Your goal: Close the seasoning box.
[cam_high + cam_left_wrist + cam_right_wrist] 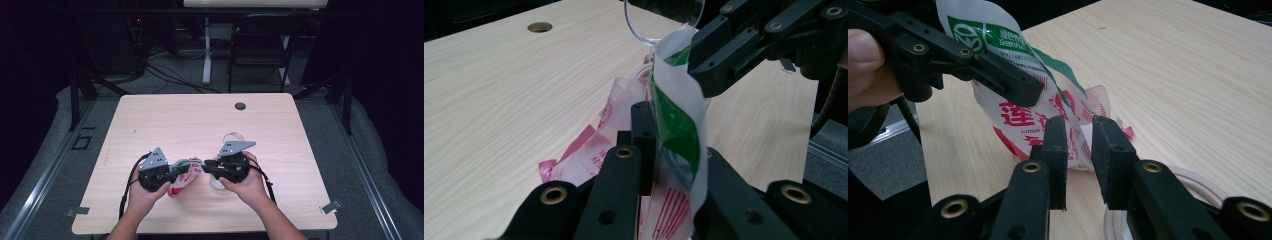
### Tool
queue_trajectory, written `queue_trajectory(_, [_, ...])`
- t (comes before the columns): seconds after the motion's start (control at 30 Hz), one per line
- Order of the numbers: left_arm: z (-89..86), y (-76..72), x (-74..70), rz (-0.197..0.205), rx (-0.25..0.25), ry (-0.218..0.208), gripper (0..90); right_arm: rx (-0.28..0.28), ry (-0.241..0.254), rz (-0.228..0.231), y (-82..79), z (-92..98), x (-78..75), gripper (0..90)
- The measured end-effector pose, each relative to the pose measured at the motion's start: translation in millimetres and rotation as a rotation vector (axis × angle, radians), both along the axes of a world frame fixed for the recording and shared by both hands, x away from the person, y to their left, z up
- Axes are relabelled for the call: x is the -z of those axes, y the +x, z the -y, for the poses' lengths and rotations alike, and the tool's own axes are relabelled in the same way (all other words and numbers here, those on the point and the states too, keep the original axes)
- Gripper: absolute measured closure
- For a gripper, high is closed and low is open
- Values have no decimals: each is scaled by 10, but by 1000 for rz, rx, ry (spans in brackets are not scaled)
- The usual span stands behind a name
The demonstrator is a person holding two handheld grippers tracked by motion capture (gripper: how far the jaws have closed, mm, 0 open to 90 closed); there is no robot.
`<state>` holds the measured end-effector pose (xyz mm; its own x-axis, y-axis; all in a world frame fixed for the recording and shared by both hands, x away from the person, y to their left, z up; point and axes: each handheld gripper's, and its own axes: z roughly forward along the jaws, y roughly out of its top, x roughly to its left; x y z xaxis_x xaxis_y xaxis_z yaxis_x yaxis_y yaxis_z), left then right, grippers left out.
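I've got the plastic bag lifted just off the table, near the front edge, strung between my two hands. My left gripper is clenched on the bag's white-and-green edge; in the left gripper view the film stands pinched upright between the jaws. My right gripper sits at the opposite side of the bag's mouth, its jaws parted with a narrow gap. In the right gripper view a strip of the printed film runs into that gap, but the pads don't look pressed on it, so I call it released for now.

Under my right hand there's a clear round dish resting on the table, its rim also peeking up in the left gripper view behind the bag.

As I read it, I'm in the middle of opening the bag's mouth: one side held, the other not yet caught. The next move calls for nudging the right jaws further over a single layer of film, closing firmly, then drawing the hands apart gently. The risk is grabbing both layers together.
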<state>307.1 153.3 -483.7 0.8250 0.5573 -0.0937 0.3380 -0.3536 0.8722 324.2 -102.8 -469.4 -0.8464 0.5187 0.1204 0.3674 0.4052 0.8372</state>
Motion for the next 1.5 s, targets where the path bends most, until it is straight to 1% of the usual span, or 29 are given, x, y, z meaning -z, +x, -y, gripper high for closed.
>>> queue_trajectory(0.1, [-4, -3, 3, 5, -4, -4, 884, -8, -16, 1, 22, -56, 11, 774])
queue_trajectory(0.2, [-12, -22, 13, 4, -8, -6, 879, -15, -28, -6, 43, -96, 30, 809])
queue_trajectory(0.37, [-13, -47, 42, 2, -13, 2, 860, -25, -42, -11, 66, -126, 54, 891])
queue_trajectory(0.43, [-11, -71, 72, 0, -22, 14, 846, -27, -40, -11, 69, -129, 58, 900])
queue_trajectory(0.47, [-8, -82, 89, 4, -28, 15, 832, -23, -38, -4, 65, -131, 58, 900])
queue_trajectory(0.53, [-10, -108, 121, 5, -36, 33, 802, -22, -37, 0, 62, -131, 58, 900])
queue_trajectory(0.57, [-10, -117, 137, 9, -43, 36, 780, -23, -33, -1, 62, -131, 58, 900])
queue_trajectory(0.63, [-18, -142, 178, 10, -65, 42, 717, -25, -26, 3, 61, -133, 61, 900])
queue_trajectory(0.67, [-24, -153, 200, 16, -84, 52, 687, -26, -22, 3, 59, -133, 62, 900])
queue_trajectory(0.7, [-30, -164, 226, 14, -101, 50, 653, -28, -15, 3, 58, -134, 66, 900])
queue_trajectory(0.77, [-49, -180, 284, -7, -120, 41, 597, -30, -8, 5, 56, -135, 71, 900])
queue_trajectory(0.83, [-52, -194, 357, -16, -147, 55, 524, -36, 3, 5, 62, -139, 74, 900])
queue_trajectory(0.87, [-53, -199, 398, 1, -162, 71, 497, -40, 5, 4, 68, -142, 74, 900])
queue_trajectory(0.9, [-52, -201, 441, 8, -177, 79, 470, -47, 6, 0, 75, -143, 71, 900])
queue_trajectory(0.93, [-57, -201, 478, 4, -187, 83, 452, -52, 7, 0, 80, -145, 67, 900])
queue_trajectory(0.97, [-60, -199, 516, -2, -194, 77, 449, -52, 10, 0, 82, -146, 65, 900])
queue_trajectory(1.0, [-60, -199, 516, -2, -194, 77, 436, -52, 10, 0, 82, -146, 65, 900])
queue_trajectory(1.03, [-60, -198, 575, -6, -208, 81, 436, -55, 12, -1, 82, -144, 65, 900])
queue_trajectory(1.07, [-57, -198, 602, -7, -208, 82, 411, -61, 10, 2, 83, -140, 68, 900])
queue_trajectory(1.1, [-50, -198, 637, -9, -209, 88, 406, -60, 12, 0, 82, -138, 70, 900])
queue_trajectory(1.13, [-43, -195, 687, -5, -215, 105, 380, -63, 13, -6, 87, -128, 72, 900])
queue_trajectory(1.23, [-49, -162, 770, -29, -246, 103, 349, -64, 21, -8, 95, -122, 78, 900])
queue_trajectory(1.3, [-67, -137, 802, -47, -250, 80, 325, -65, 29, -9, 95, -125, 81, 900])
queue_trajectory(1.33, [-73, -129, 818, -49, -253, 73, 316, -67, 25, -8, 95, -124, 80, 900])
queue_trajectory(1.4, [-80, -113, 850, -53, -255, 69, 300, -68, 28, -7, 92, -124, 81, 900])
queue_trajectory(1.47, [-81, -93, 882, -68, -262, 52, 281, -68, 24, -5, 92, -119, 82, 900])
queue_trajectory(1.5, [-83, -81, 890, -77, -263, 54, 270, -67, 24, -4, 91, -116, 83, 900])
